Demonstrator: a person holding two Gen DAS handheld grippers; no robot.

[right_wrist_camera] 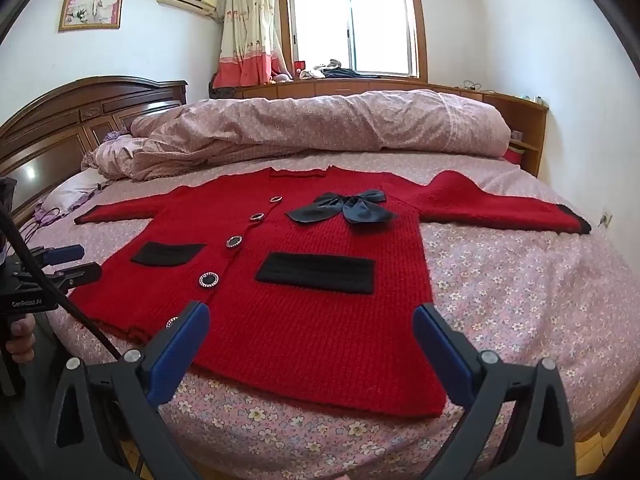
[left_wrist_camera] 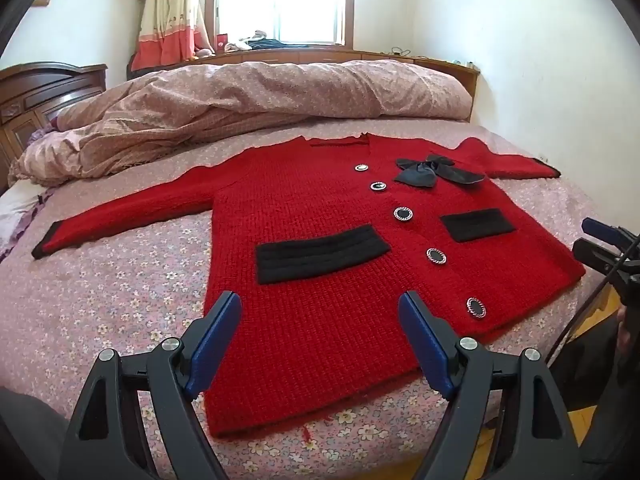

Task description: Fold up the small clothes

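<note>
A small red knit cardigan (left_wrist_camera: 320, 320) lies flat and face up on the bed, sleeves spread out to both sides. It has black pocket trims, several round buttons and a dark bow (left_wrist_camera: 436, 170) near the neck. It also shows in the right wrist view (right_wrist_camera: 320, 328). My left gripper (left_wrist_camera: 320, 336) is open and empty above the cardigan's lower hem. My right gripper (right_wrist_camera: 312, 348) is open and empty above the hem too. The right gripper also shows at the right edge of the left wrist view (left_wrist_camera: 608, 248). The left gripper also shows at the left edge of the right wrist view (right_wrist_camera: 68, 264).
The floral bedsheet (left_wrist_camera: 120, 320) covers the bed. A rolled pink quilt (left_wrist_camera: 260, 100) lies along the far side. A dark wooden headboard (right_wrist_camera: 80, 120) is at the left, a wooden shelf unit (right_wrist_camera: 520, 128) at the right. The near bed edge is below the hem.
</note>
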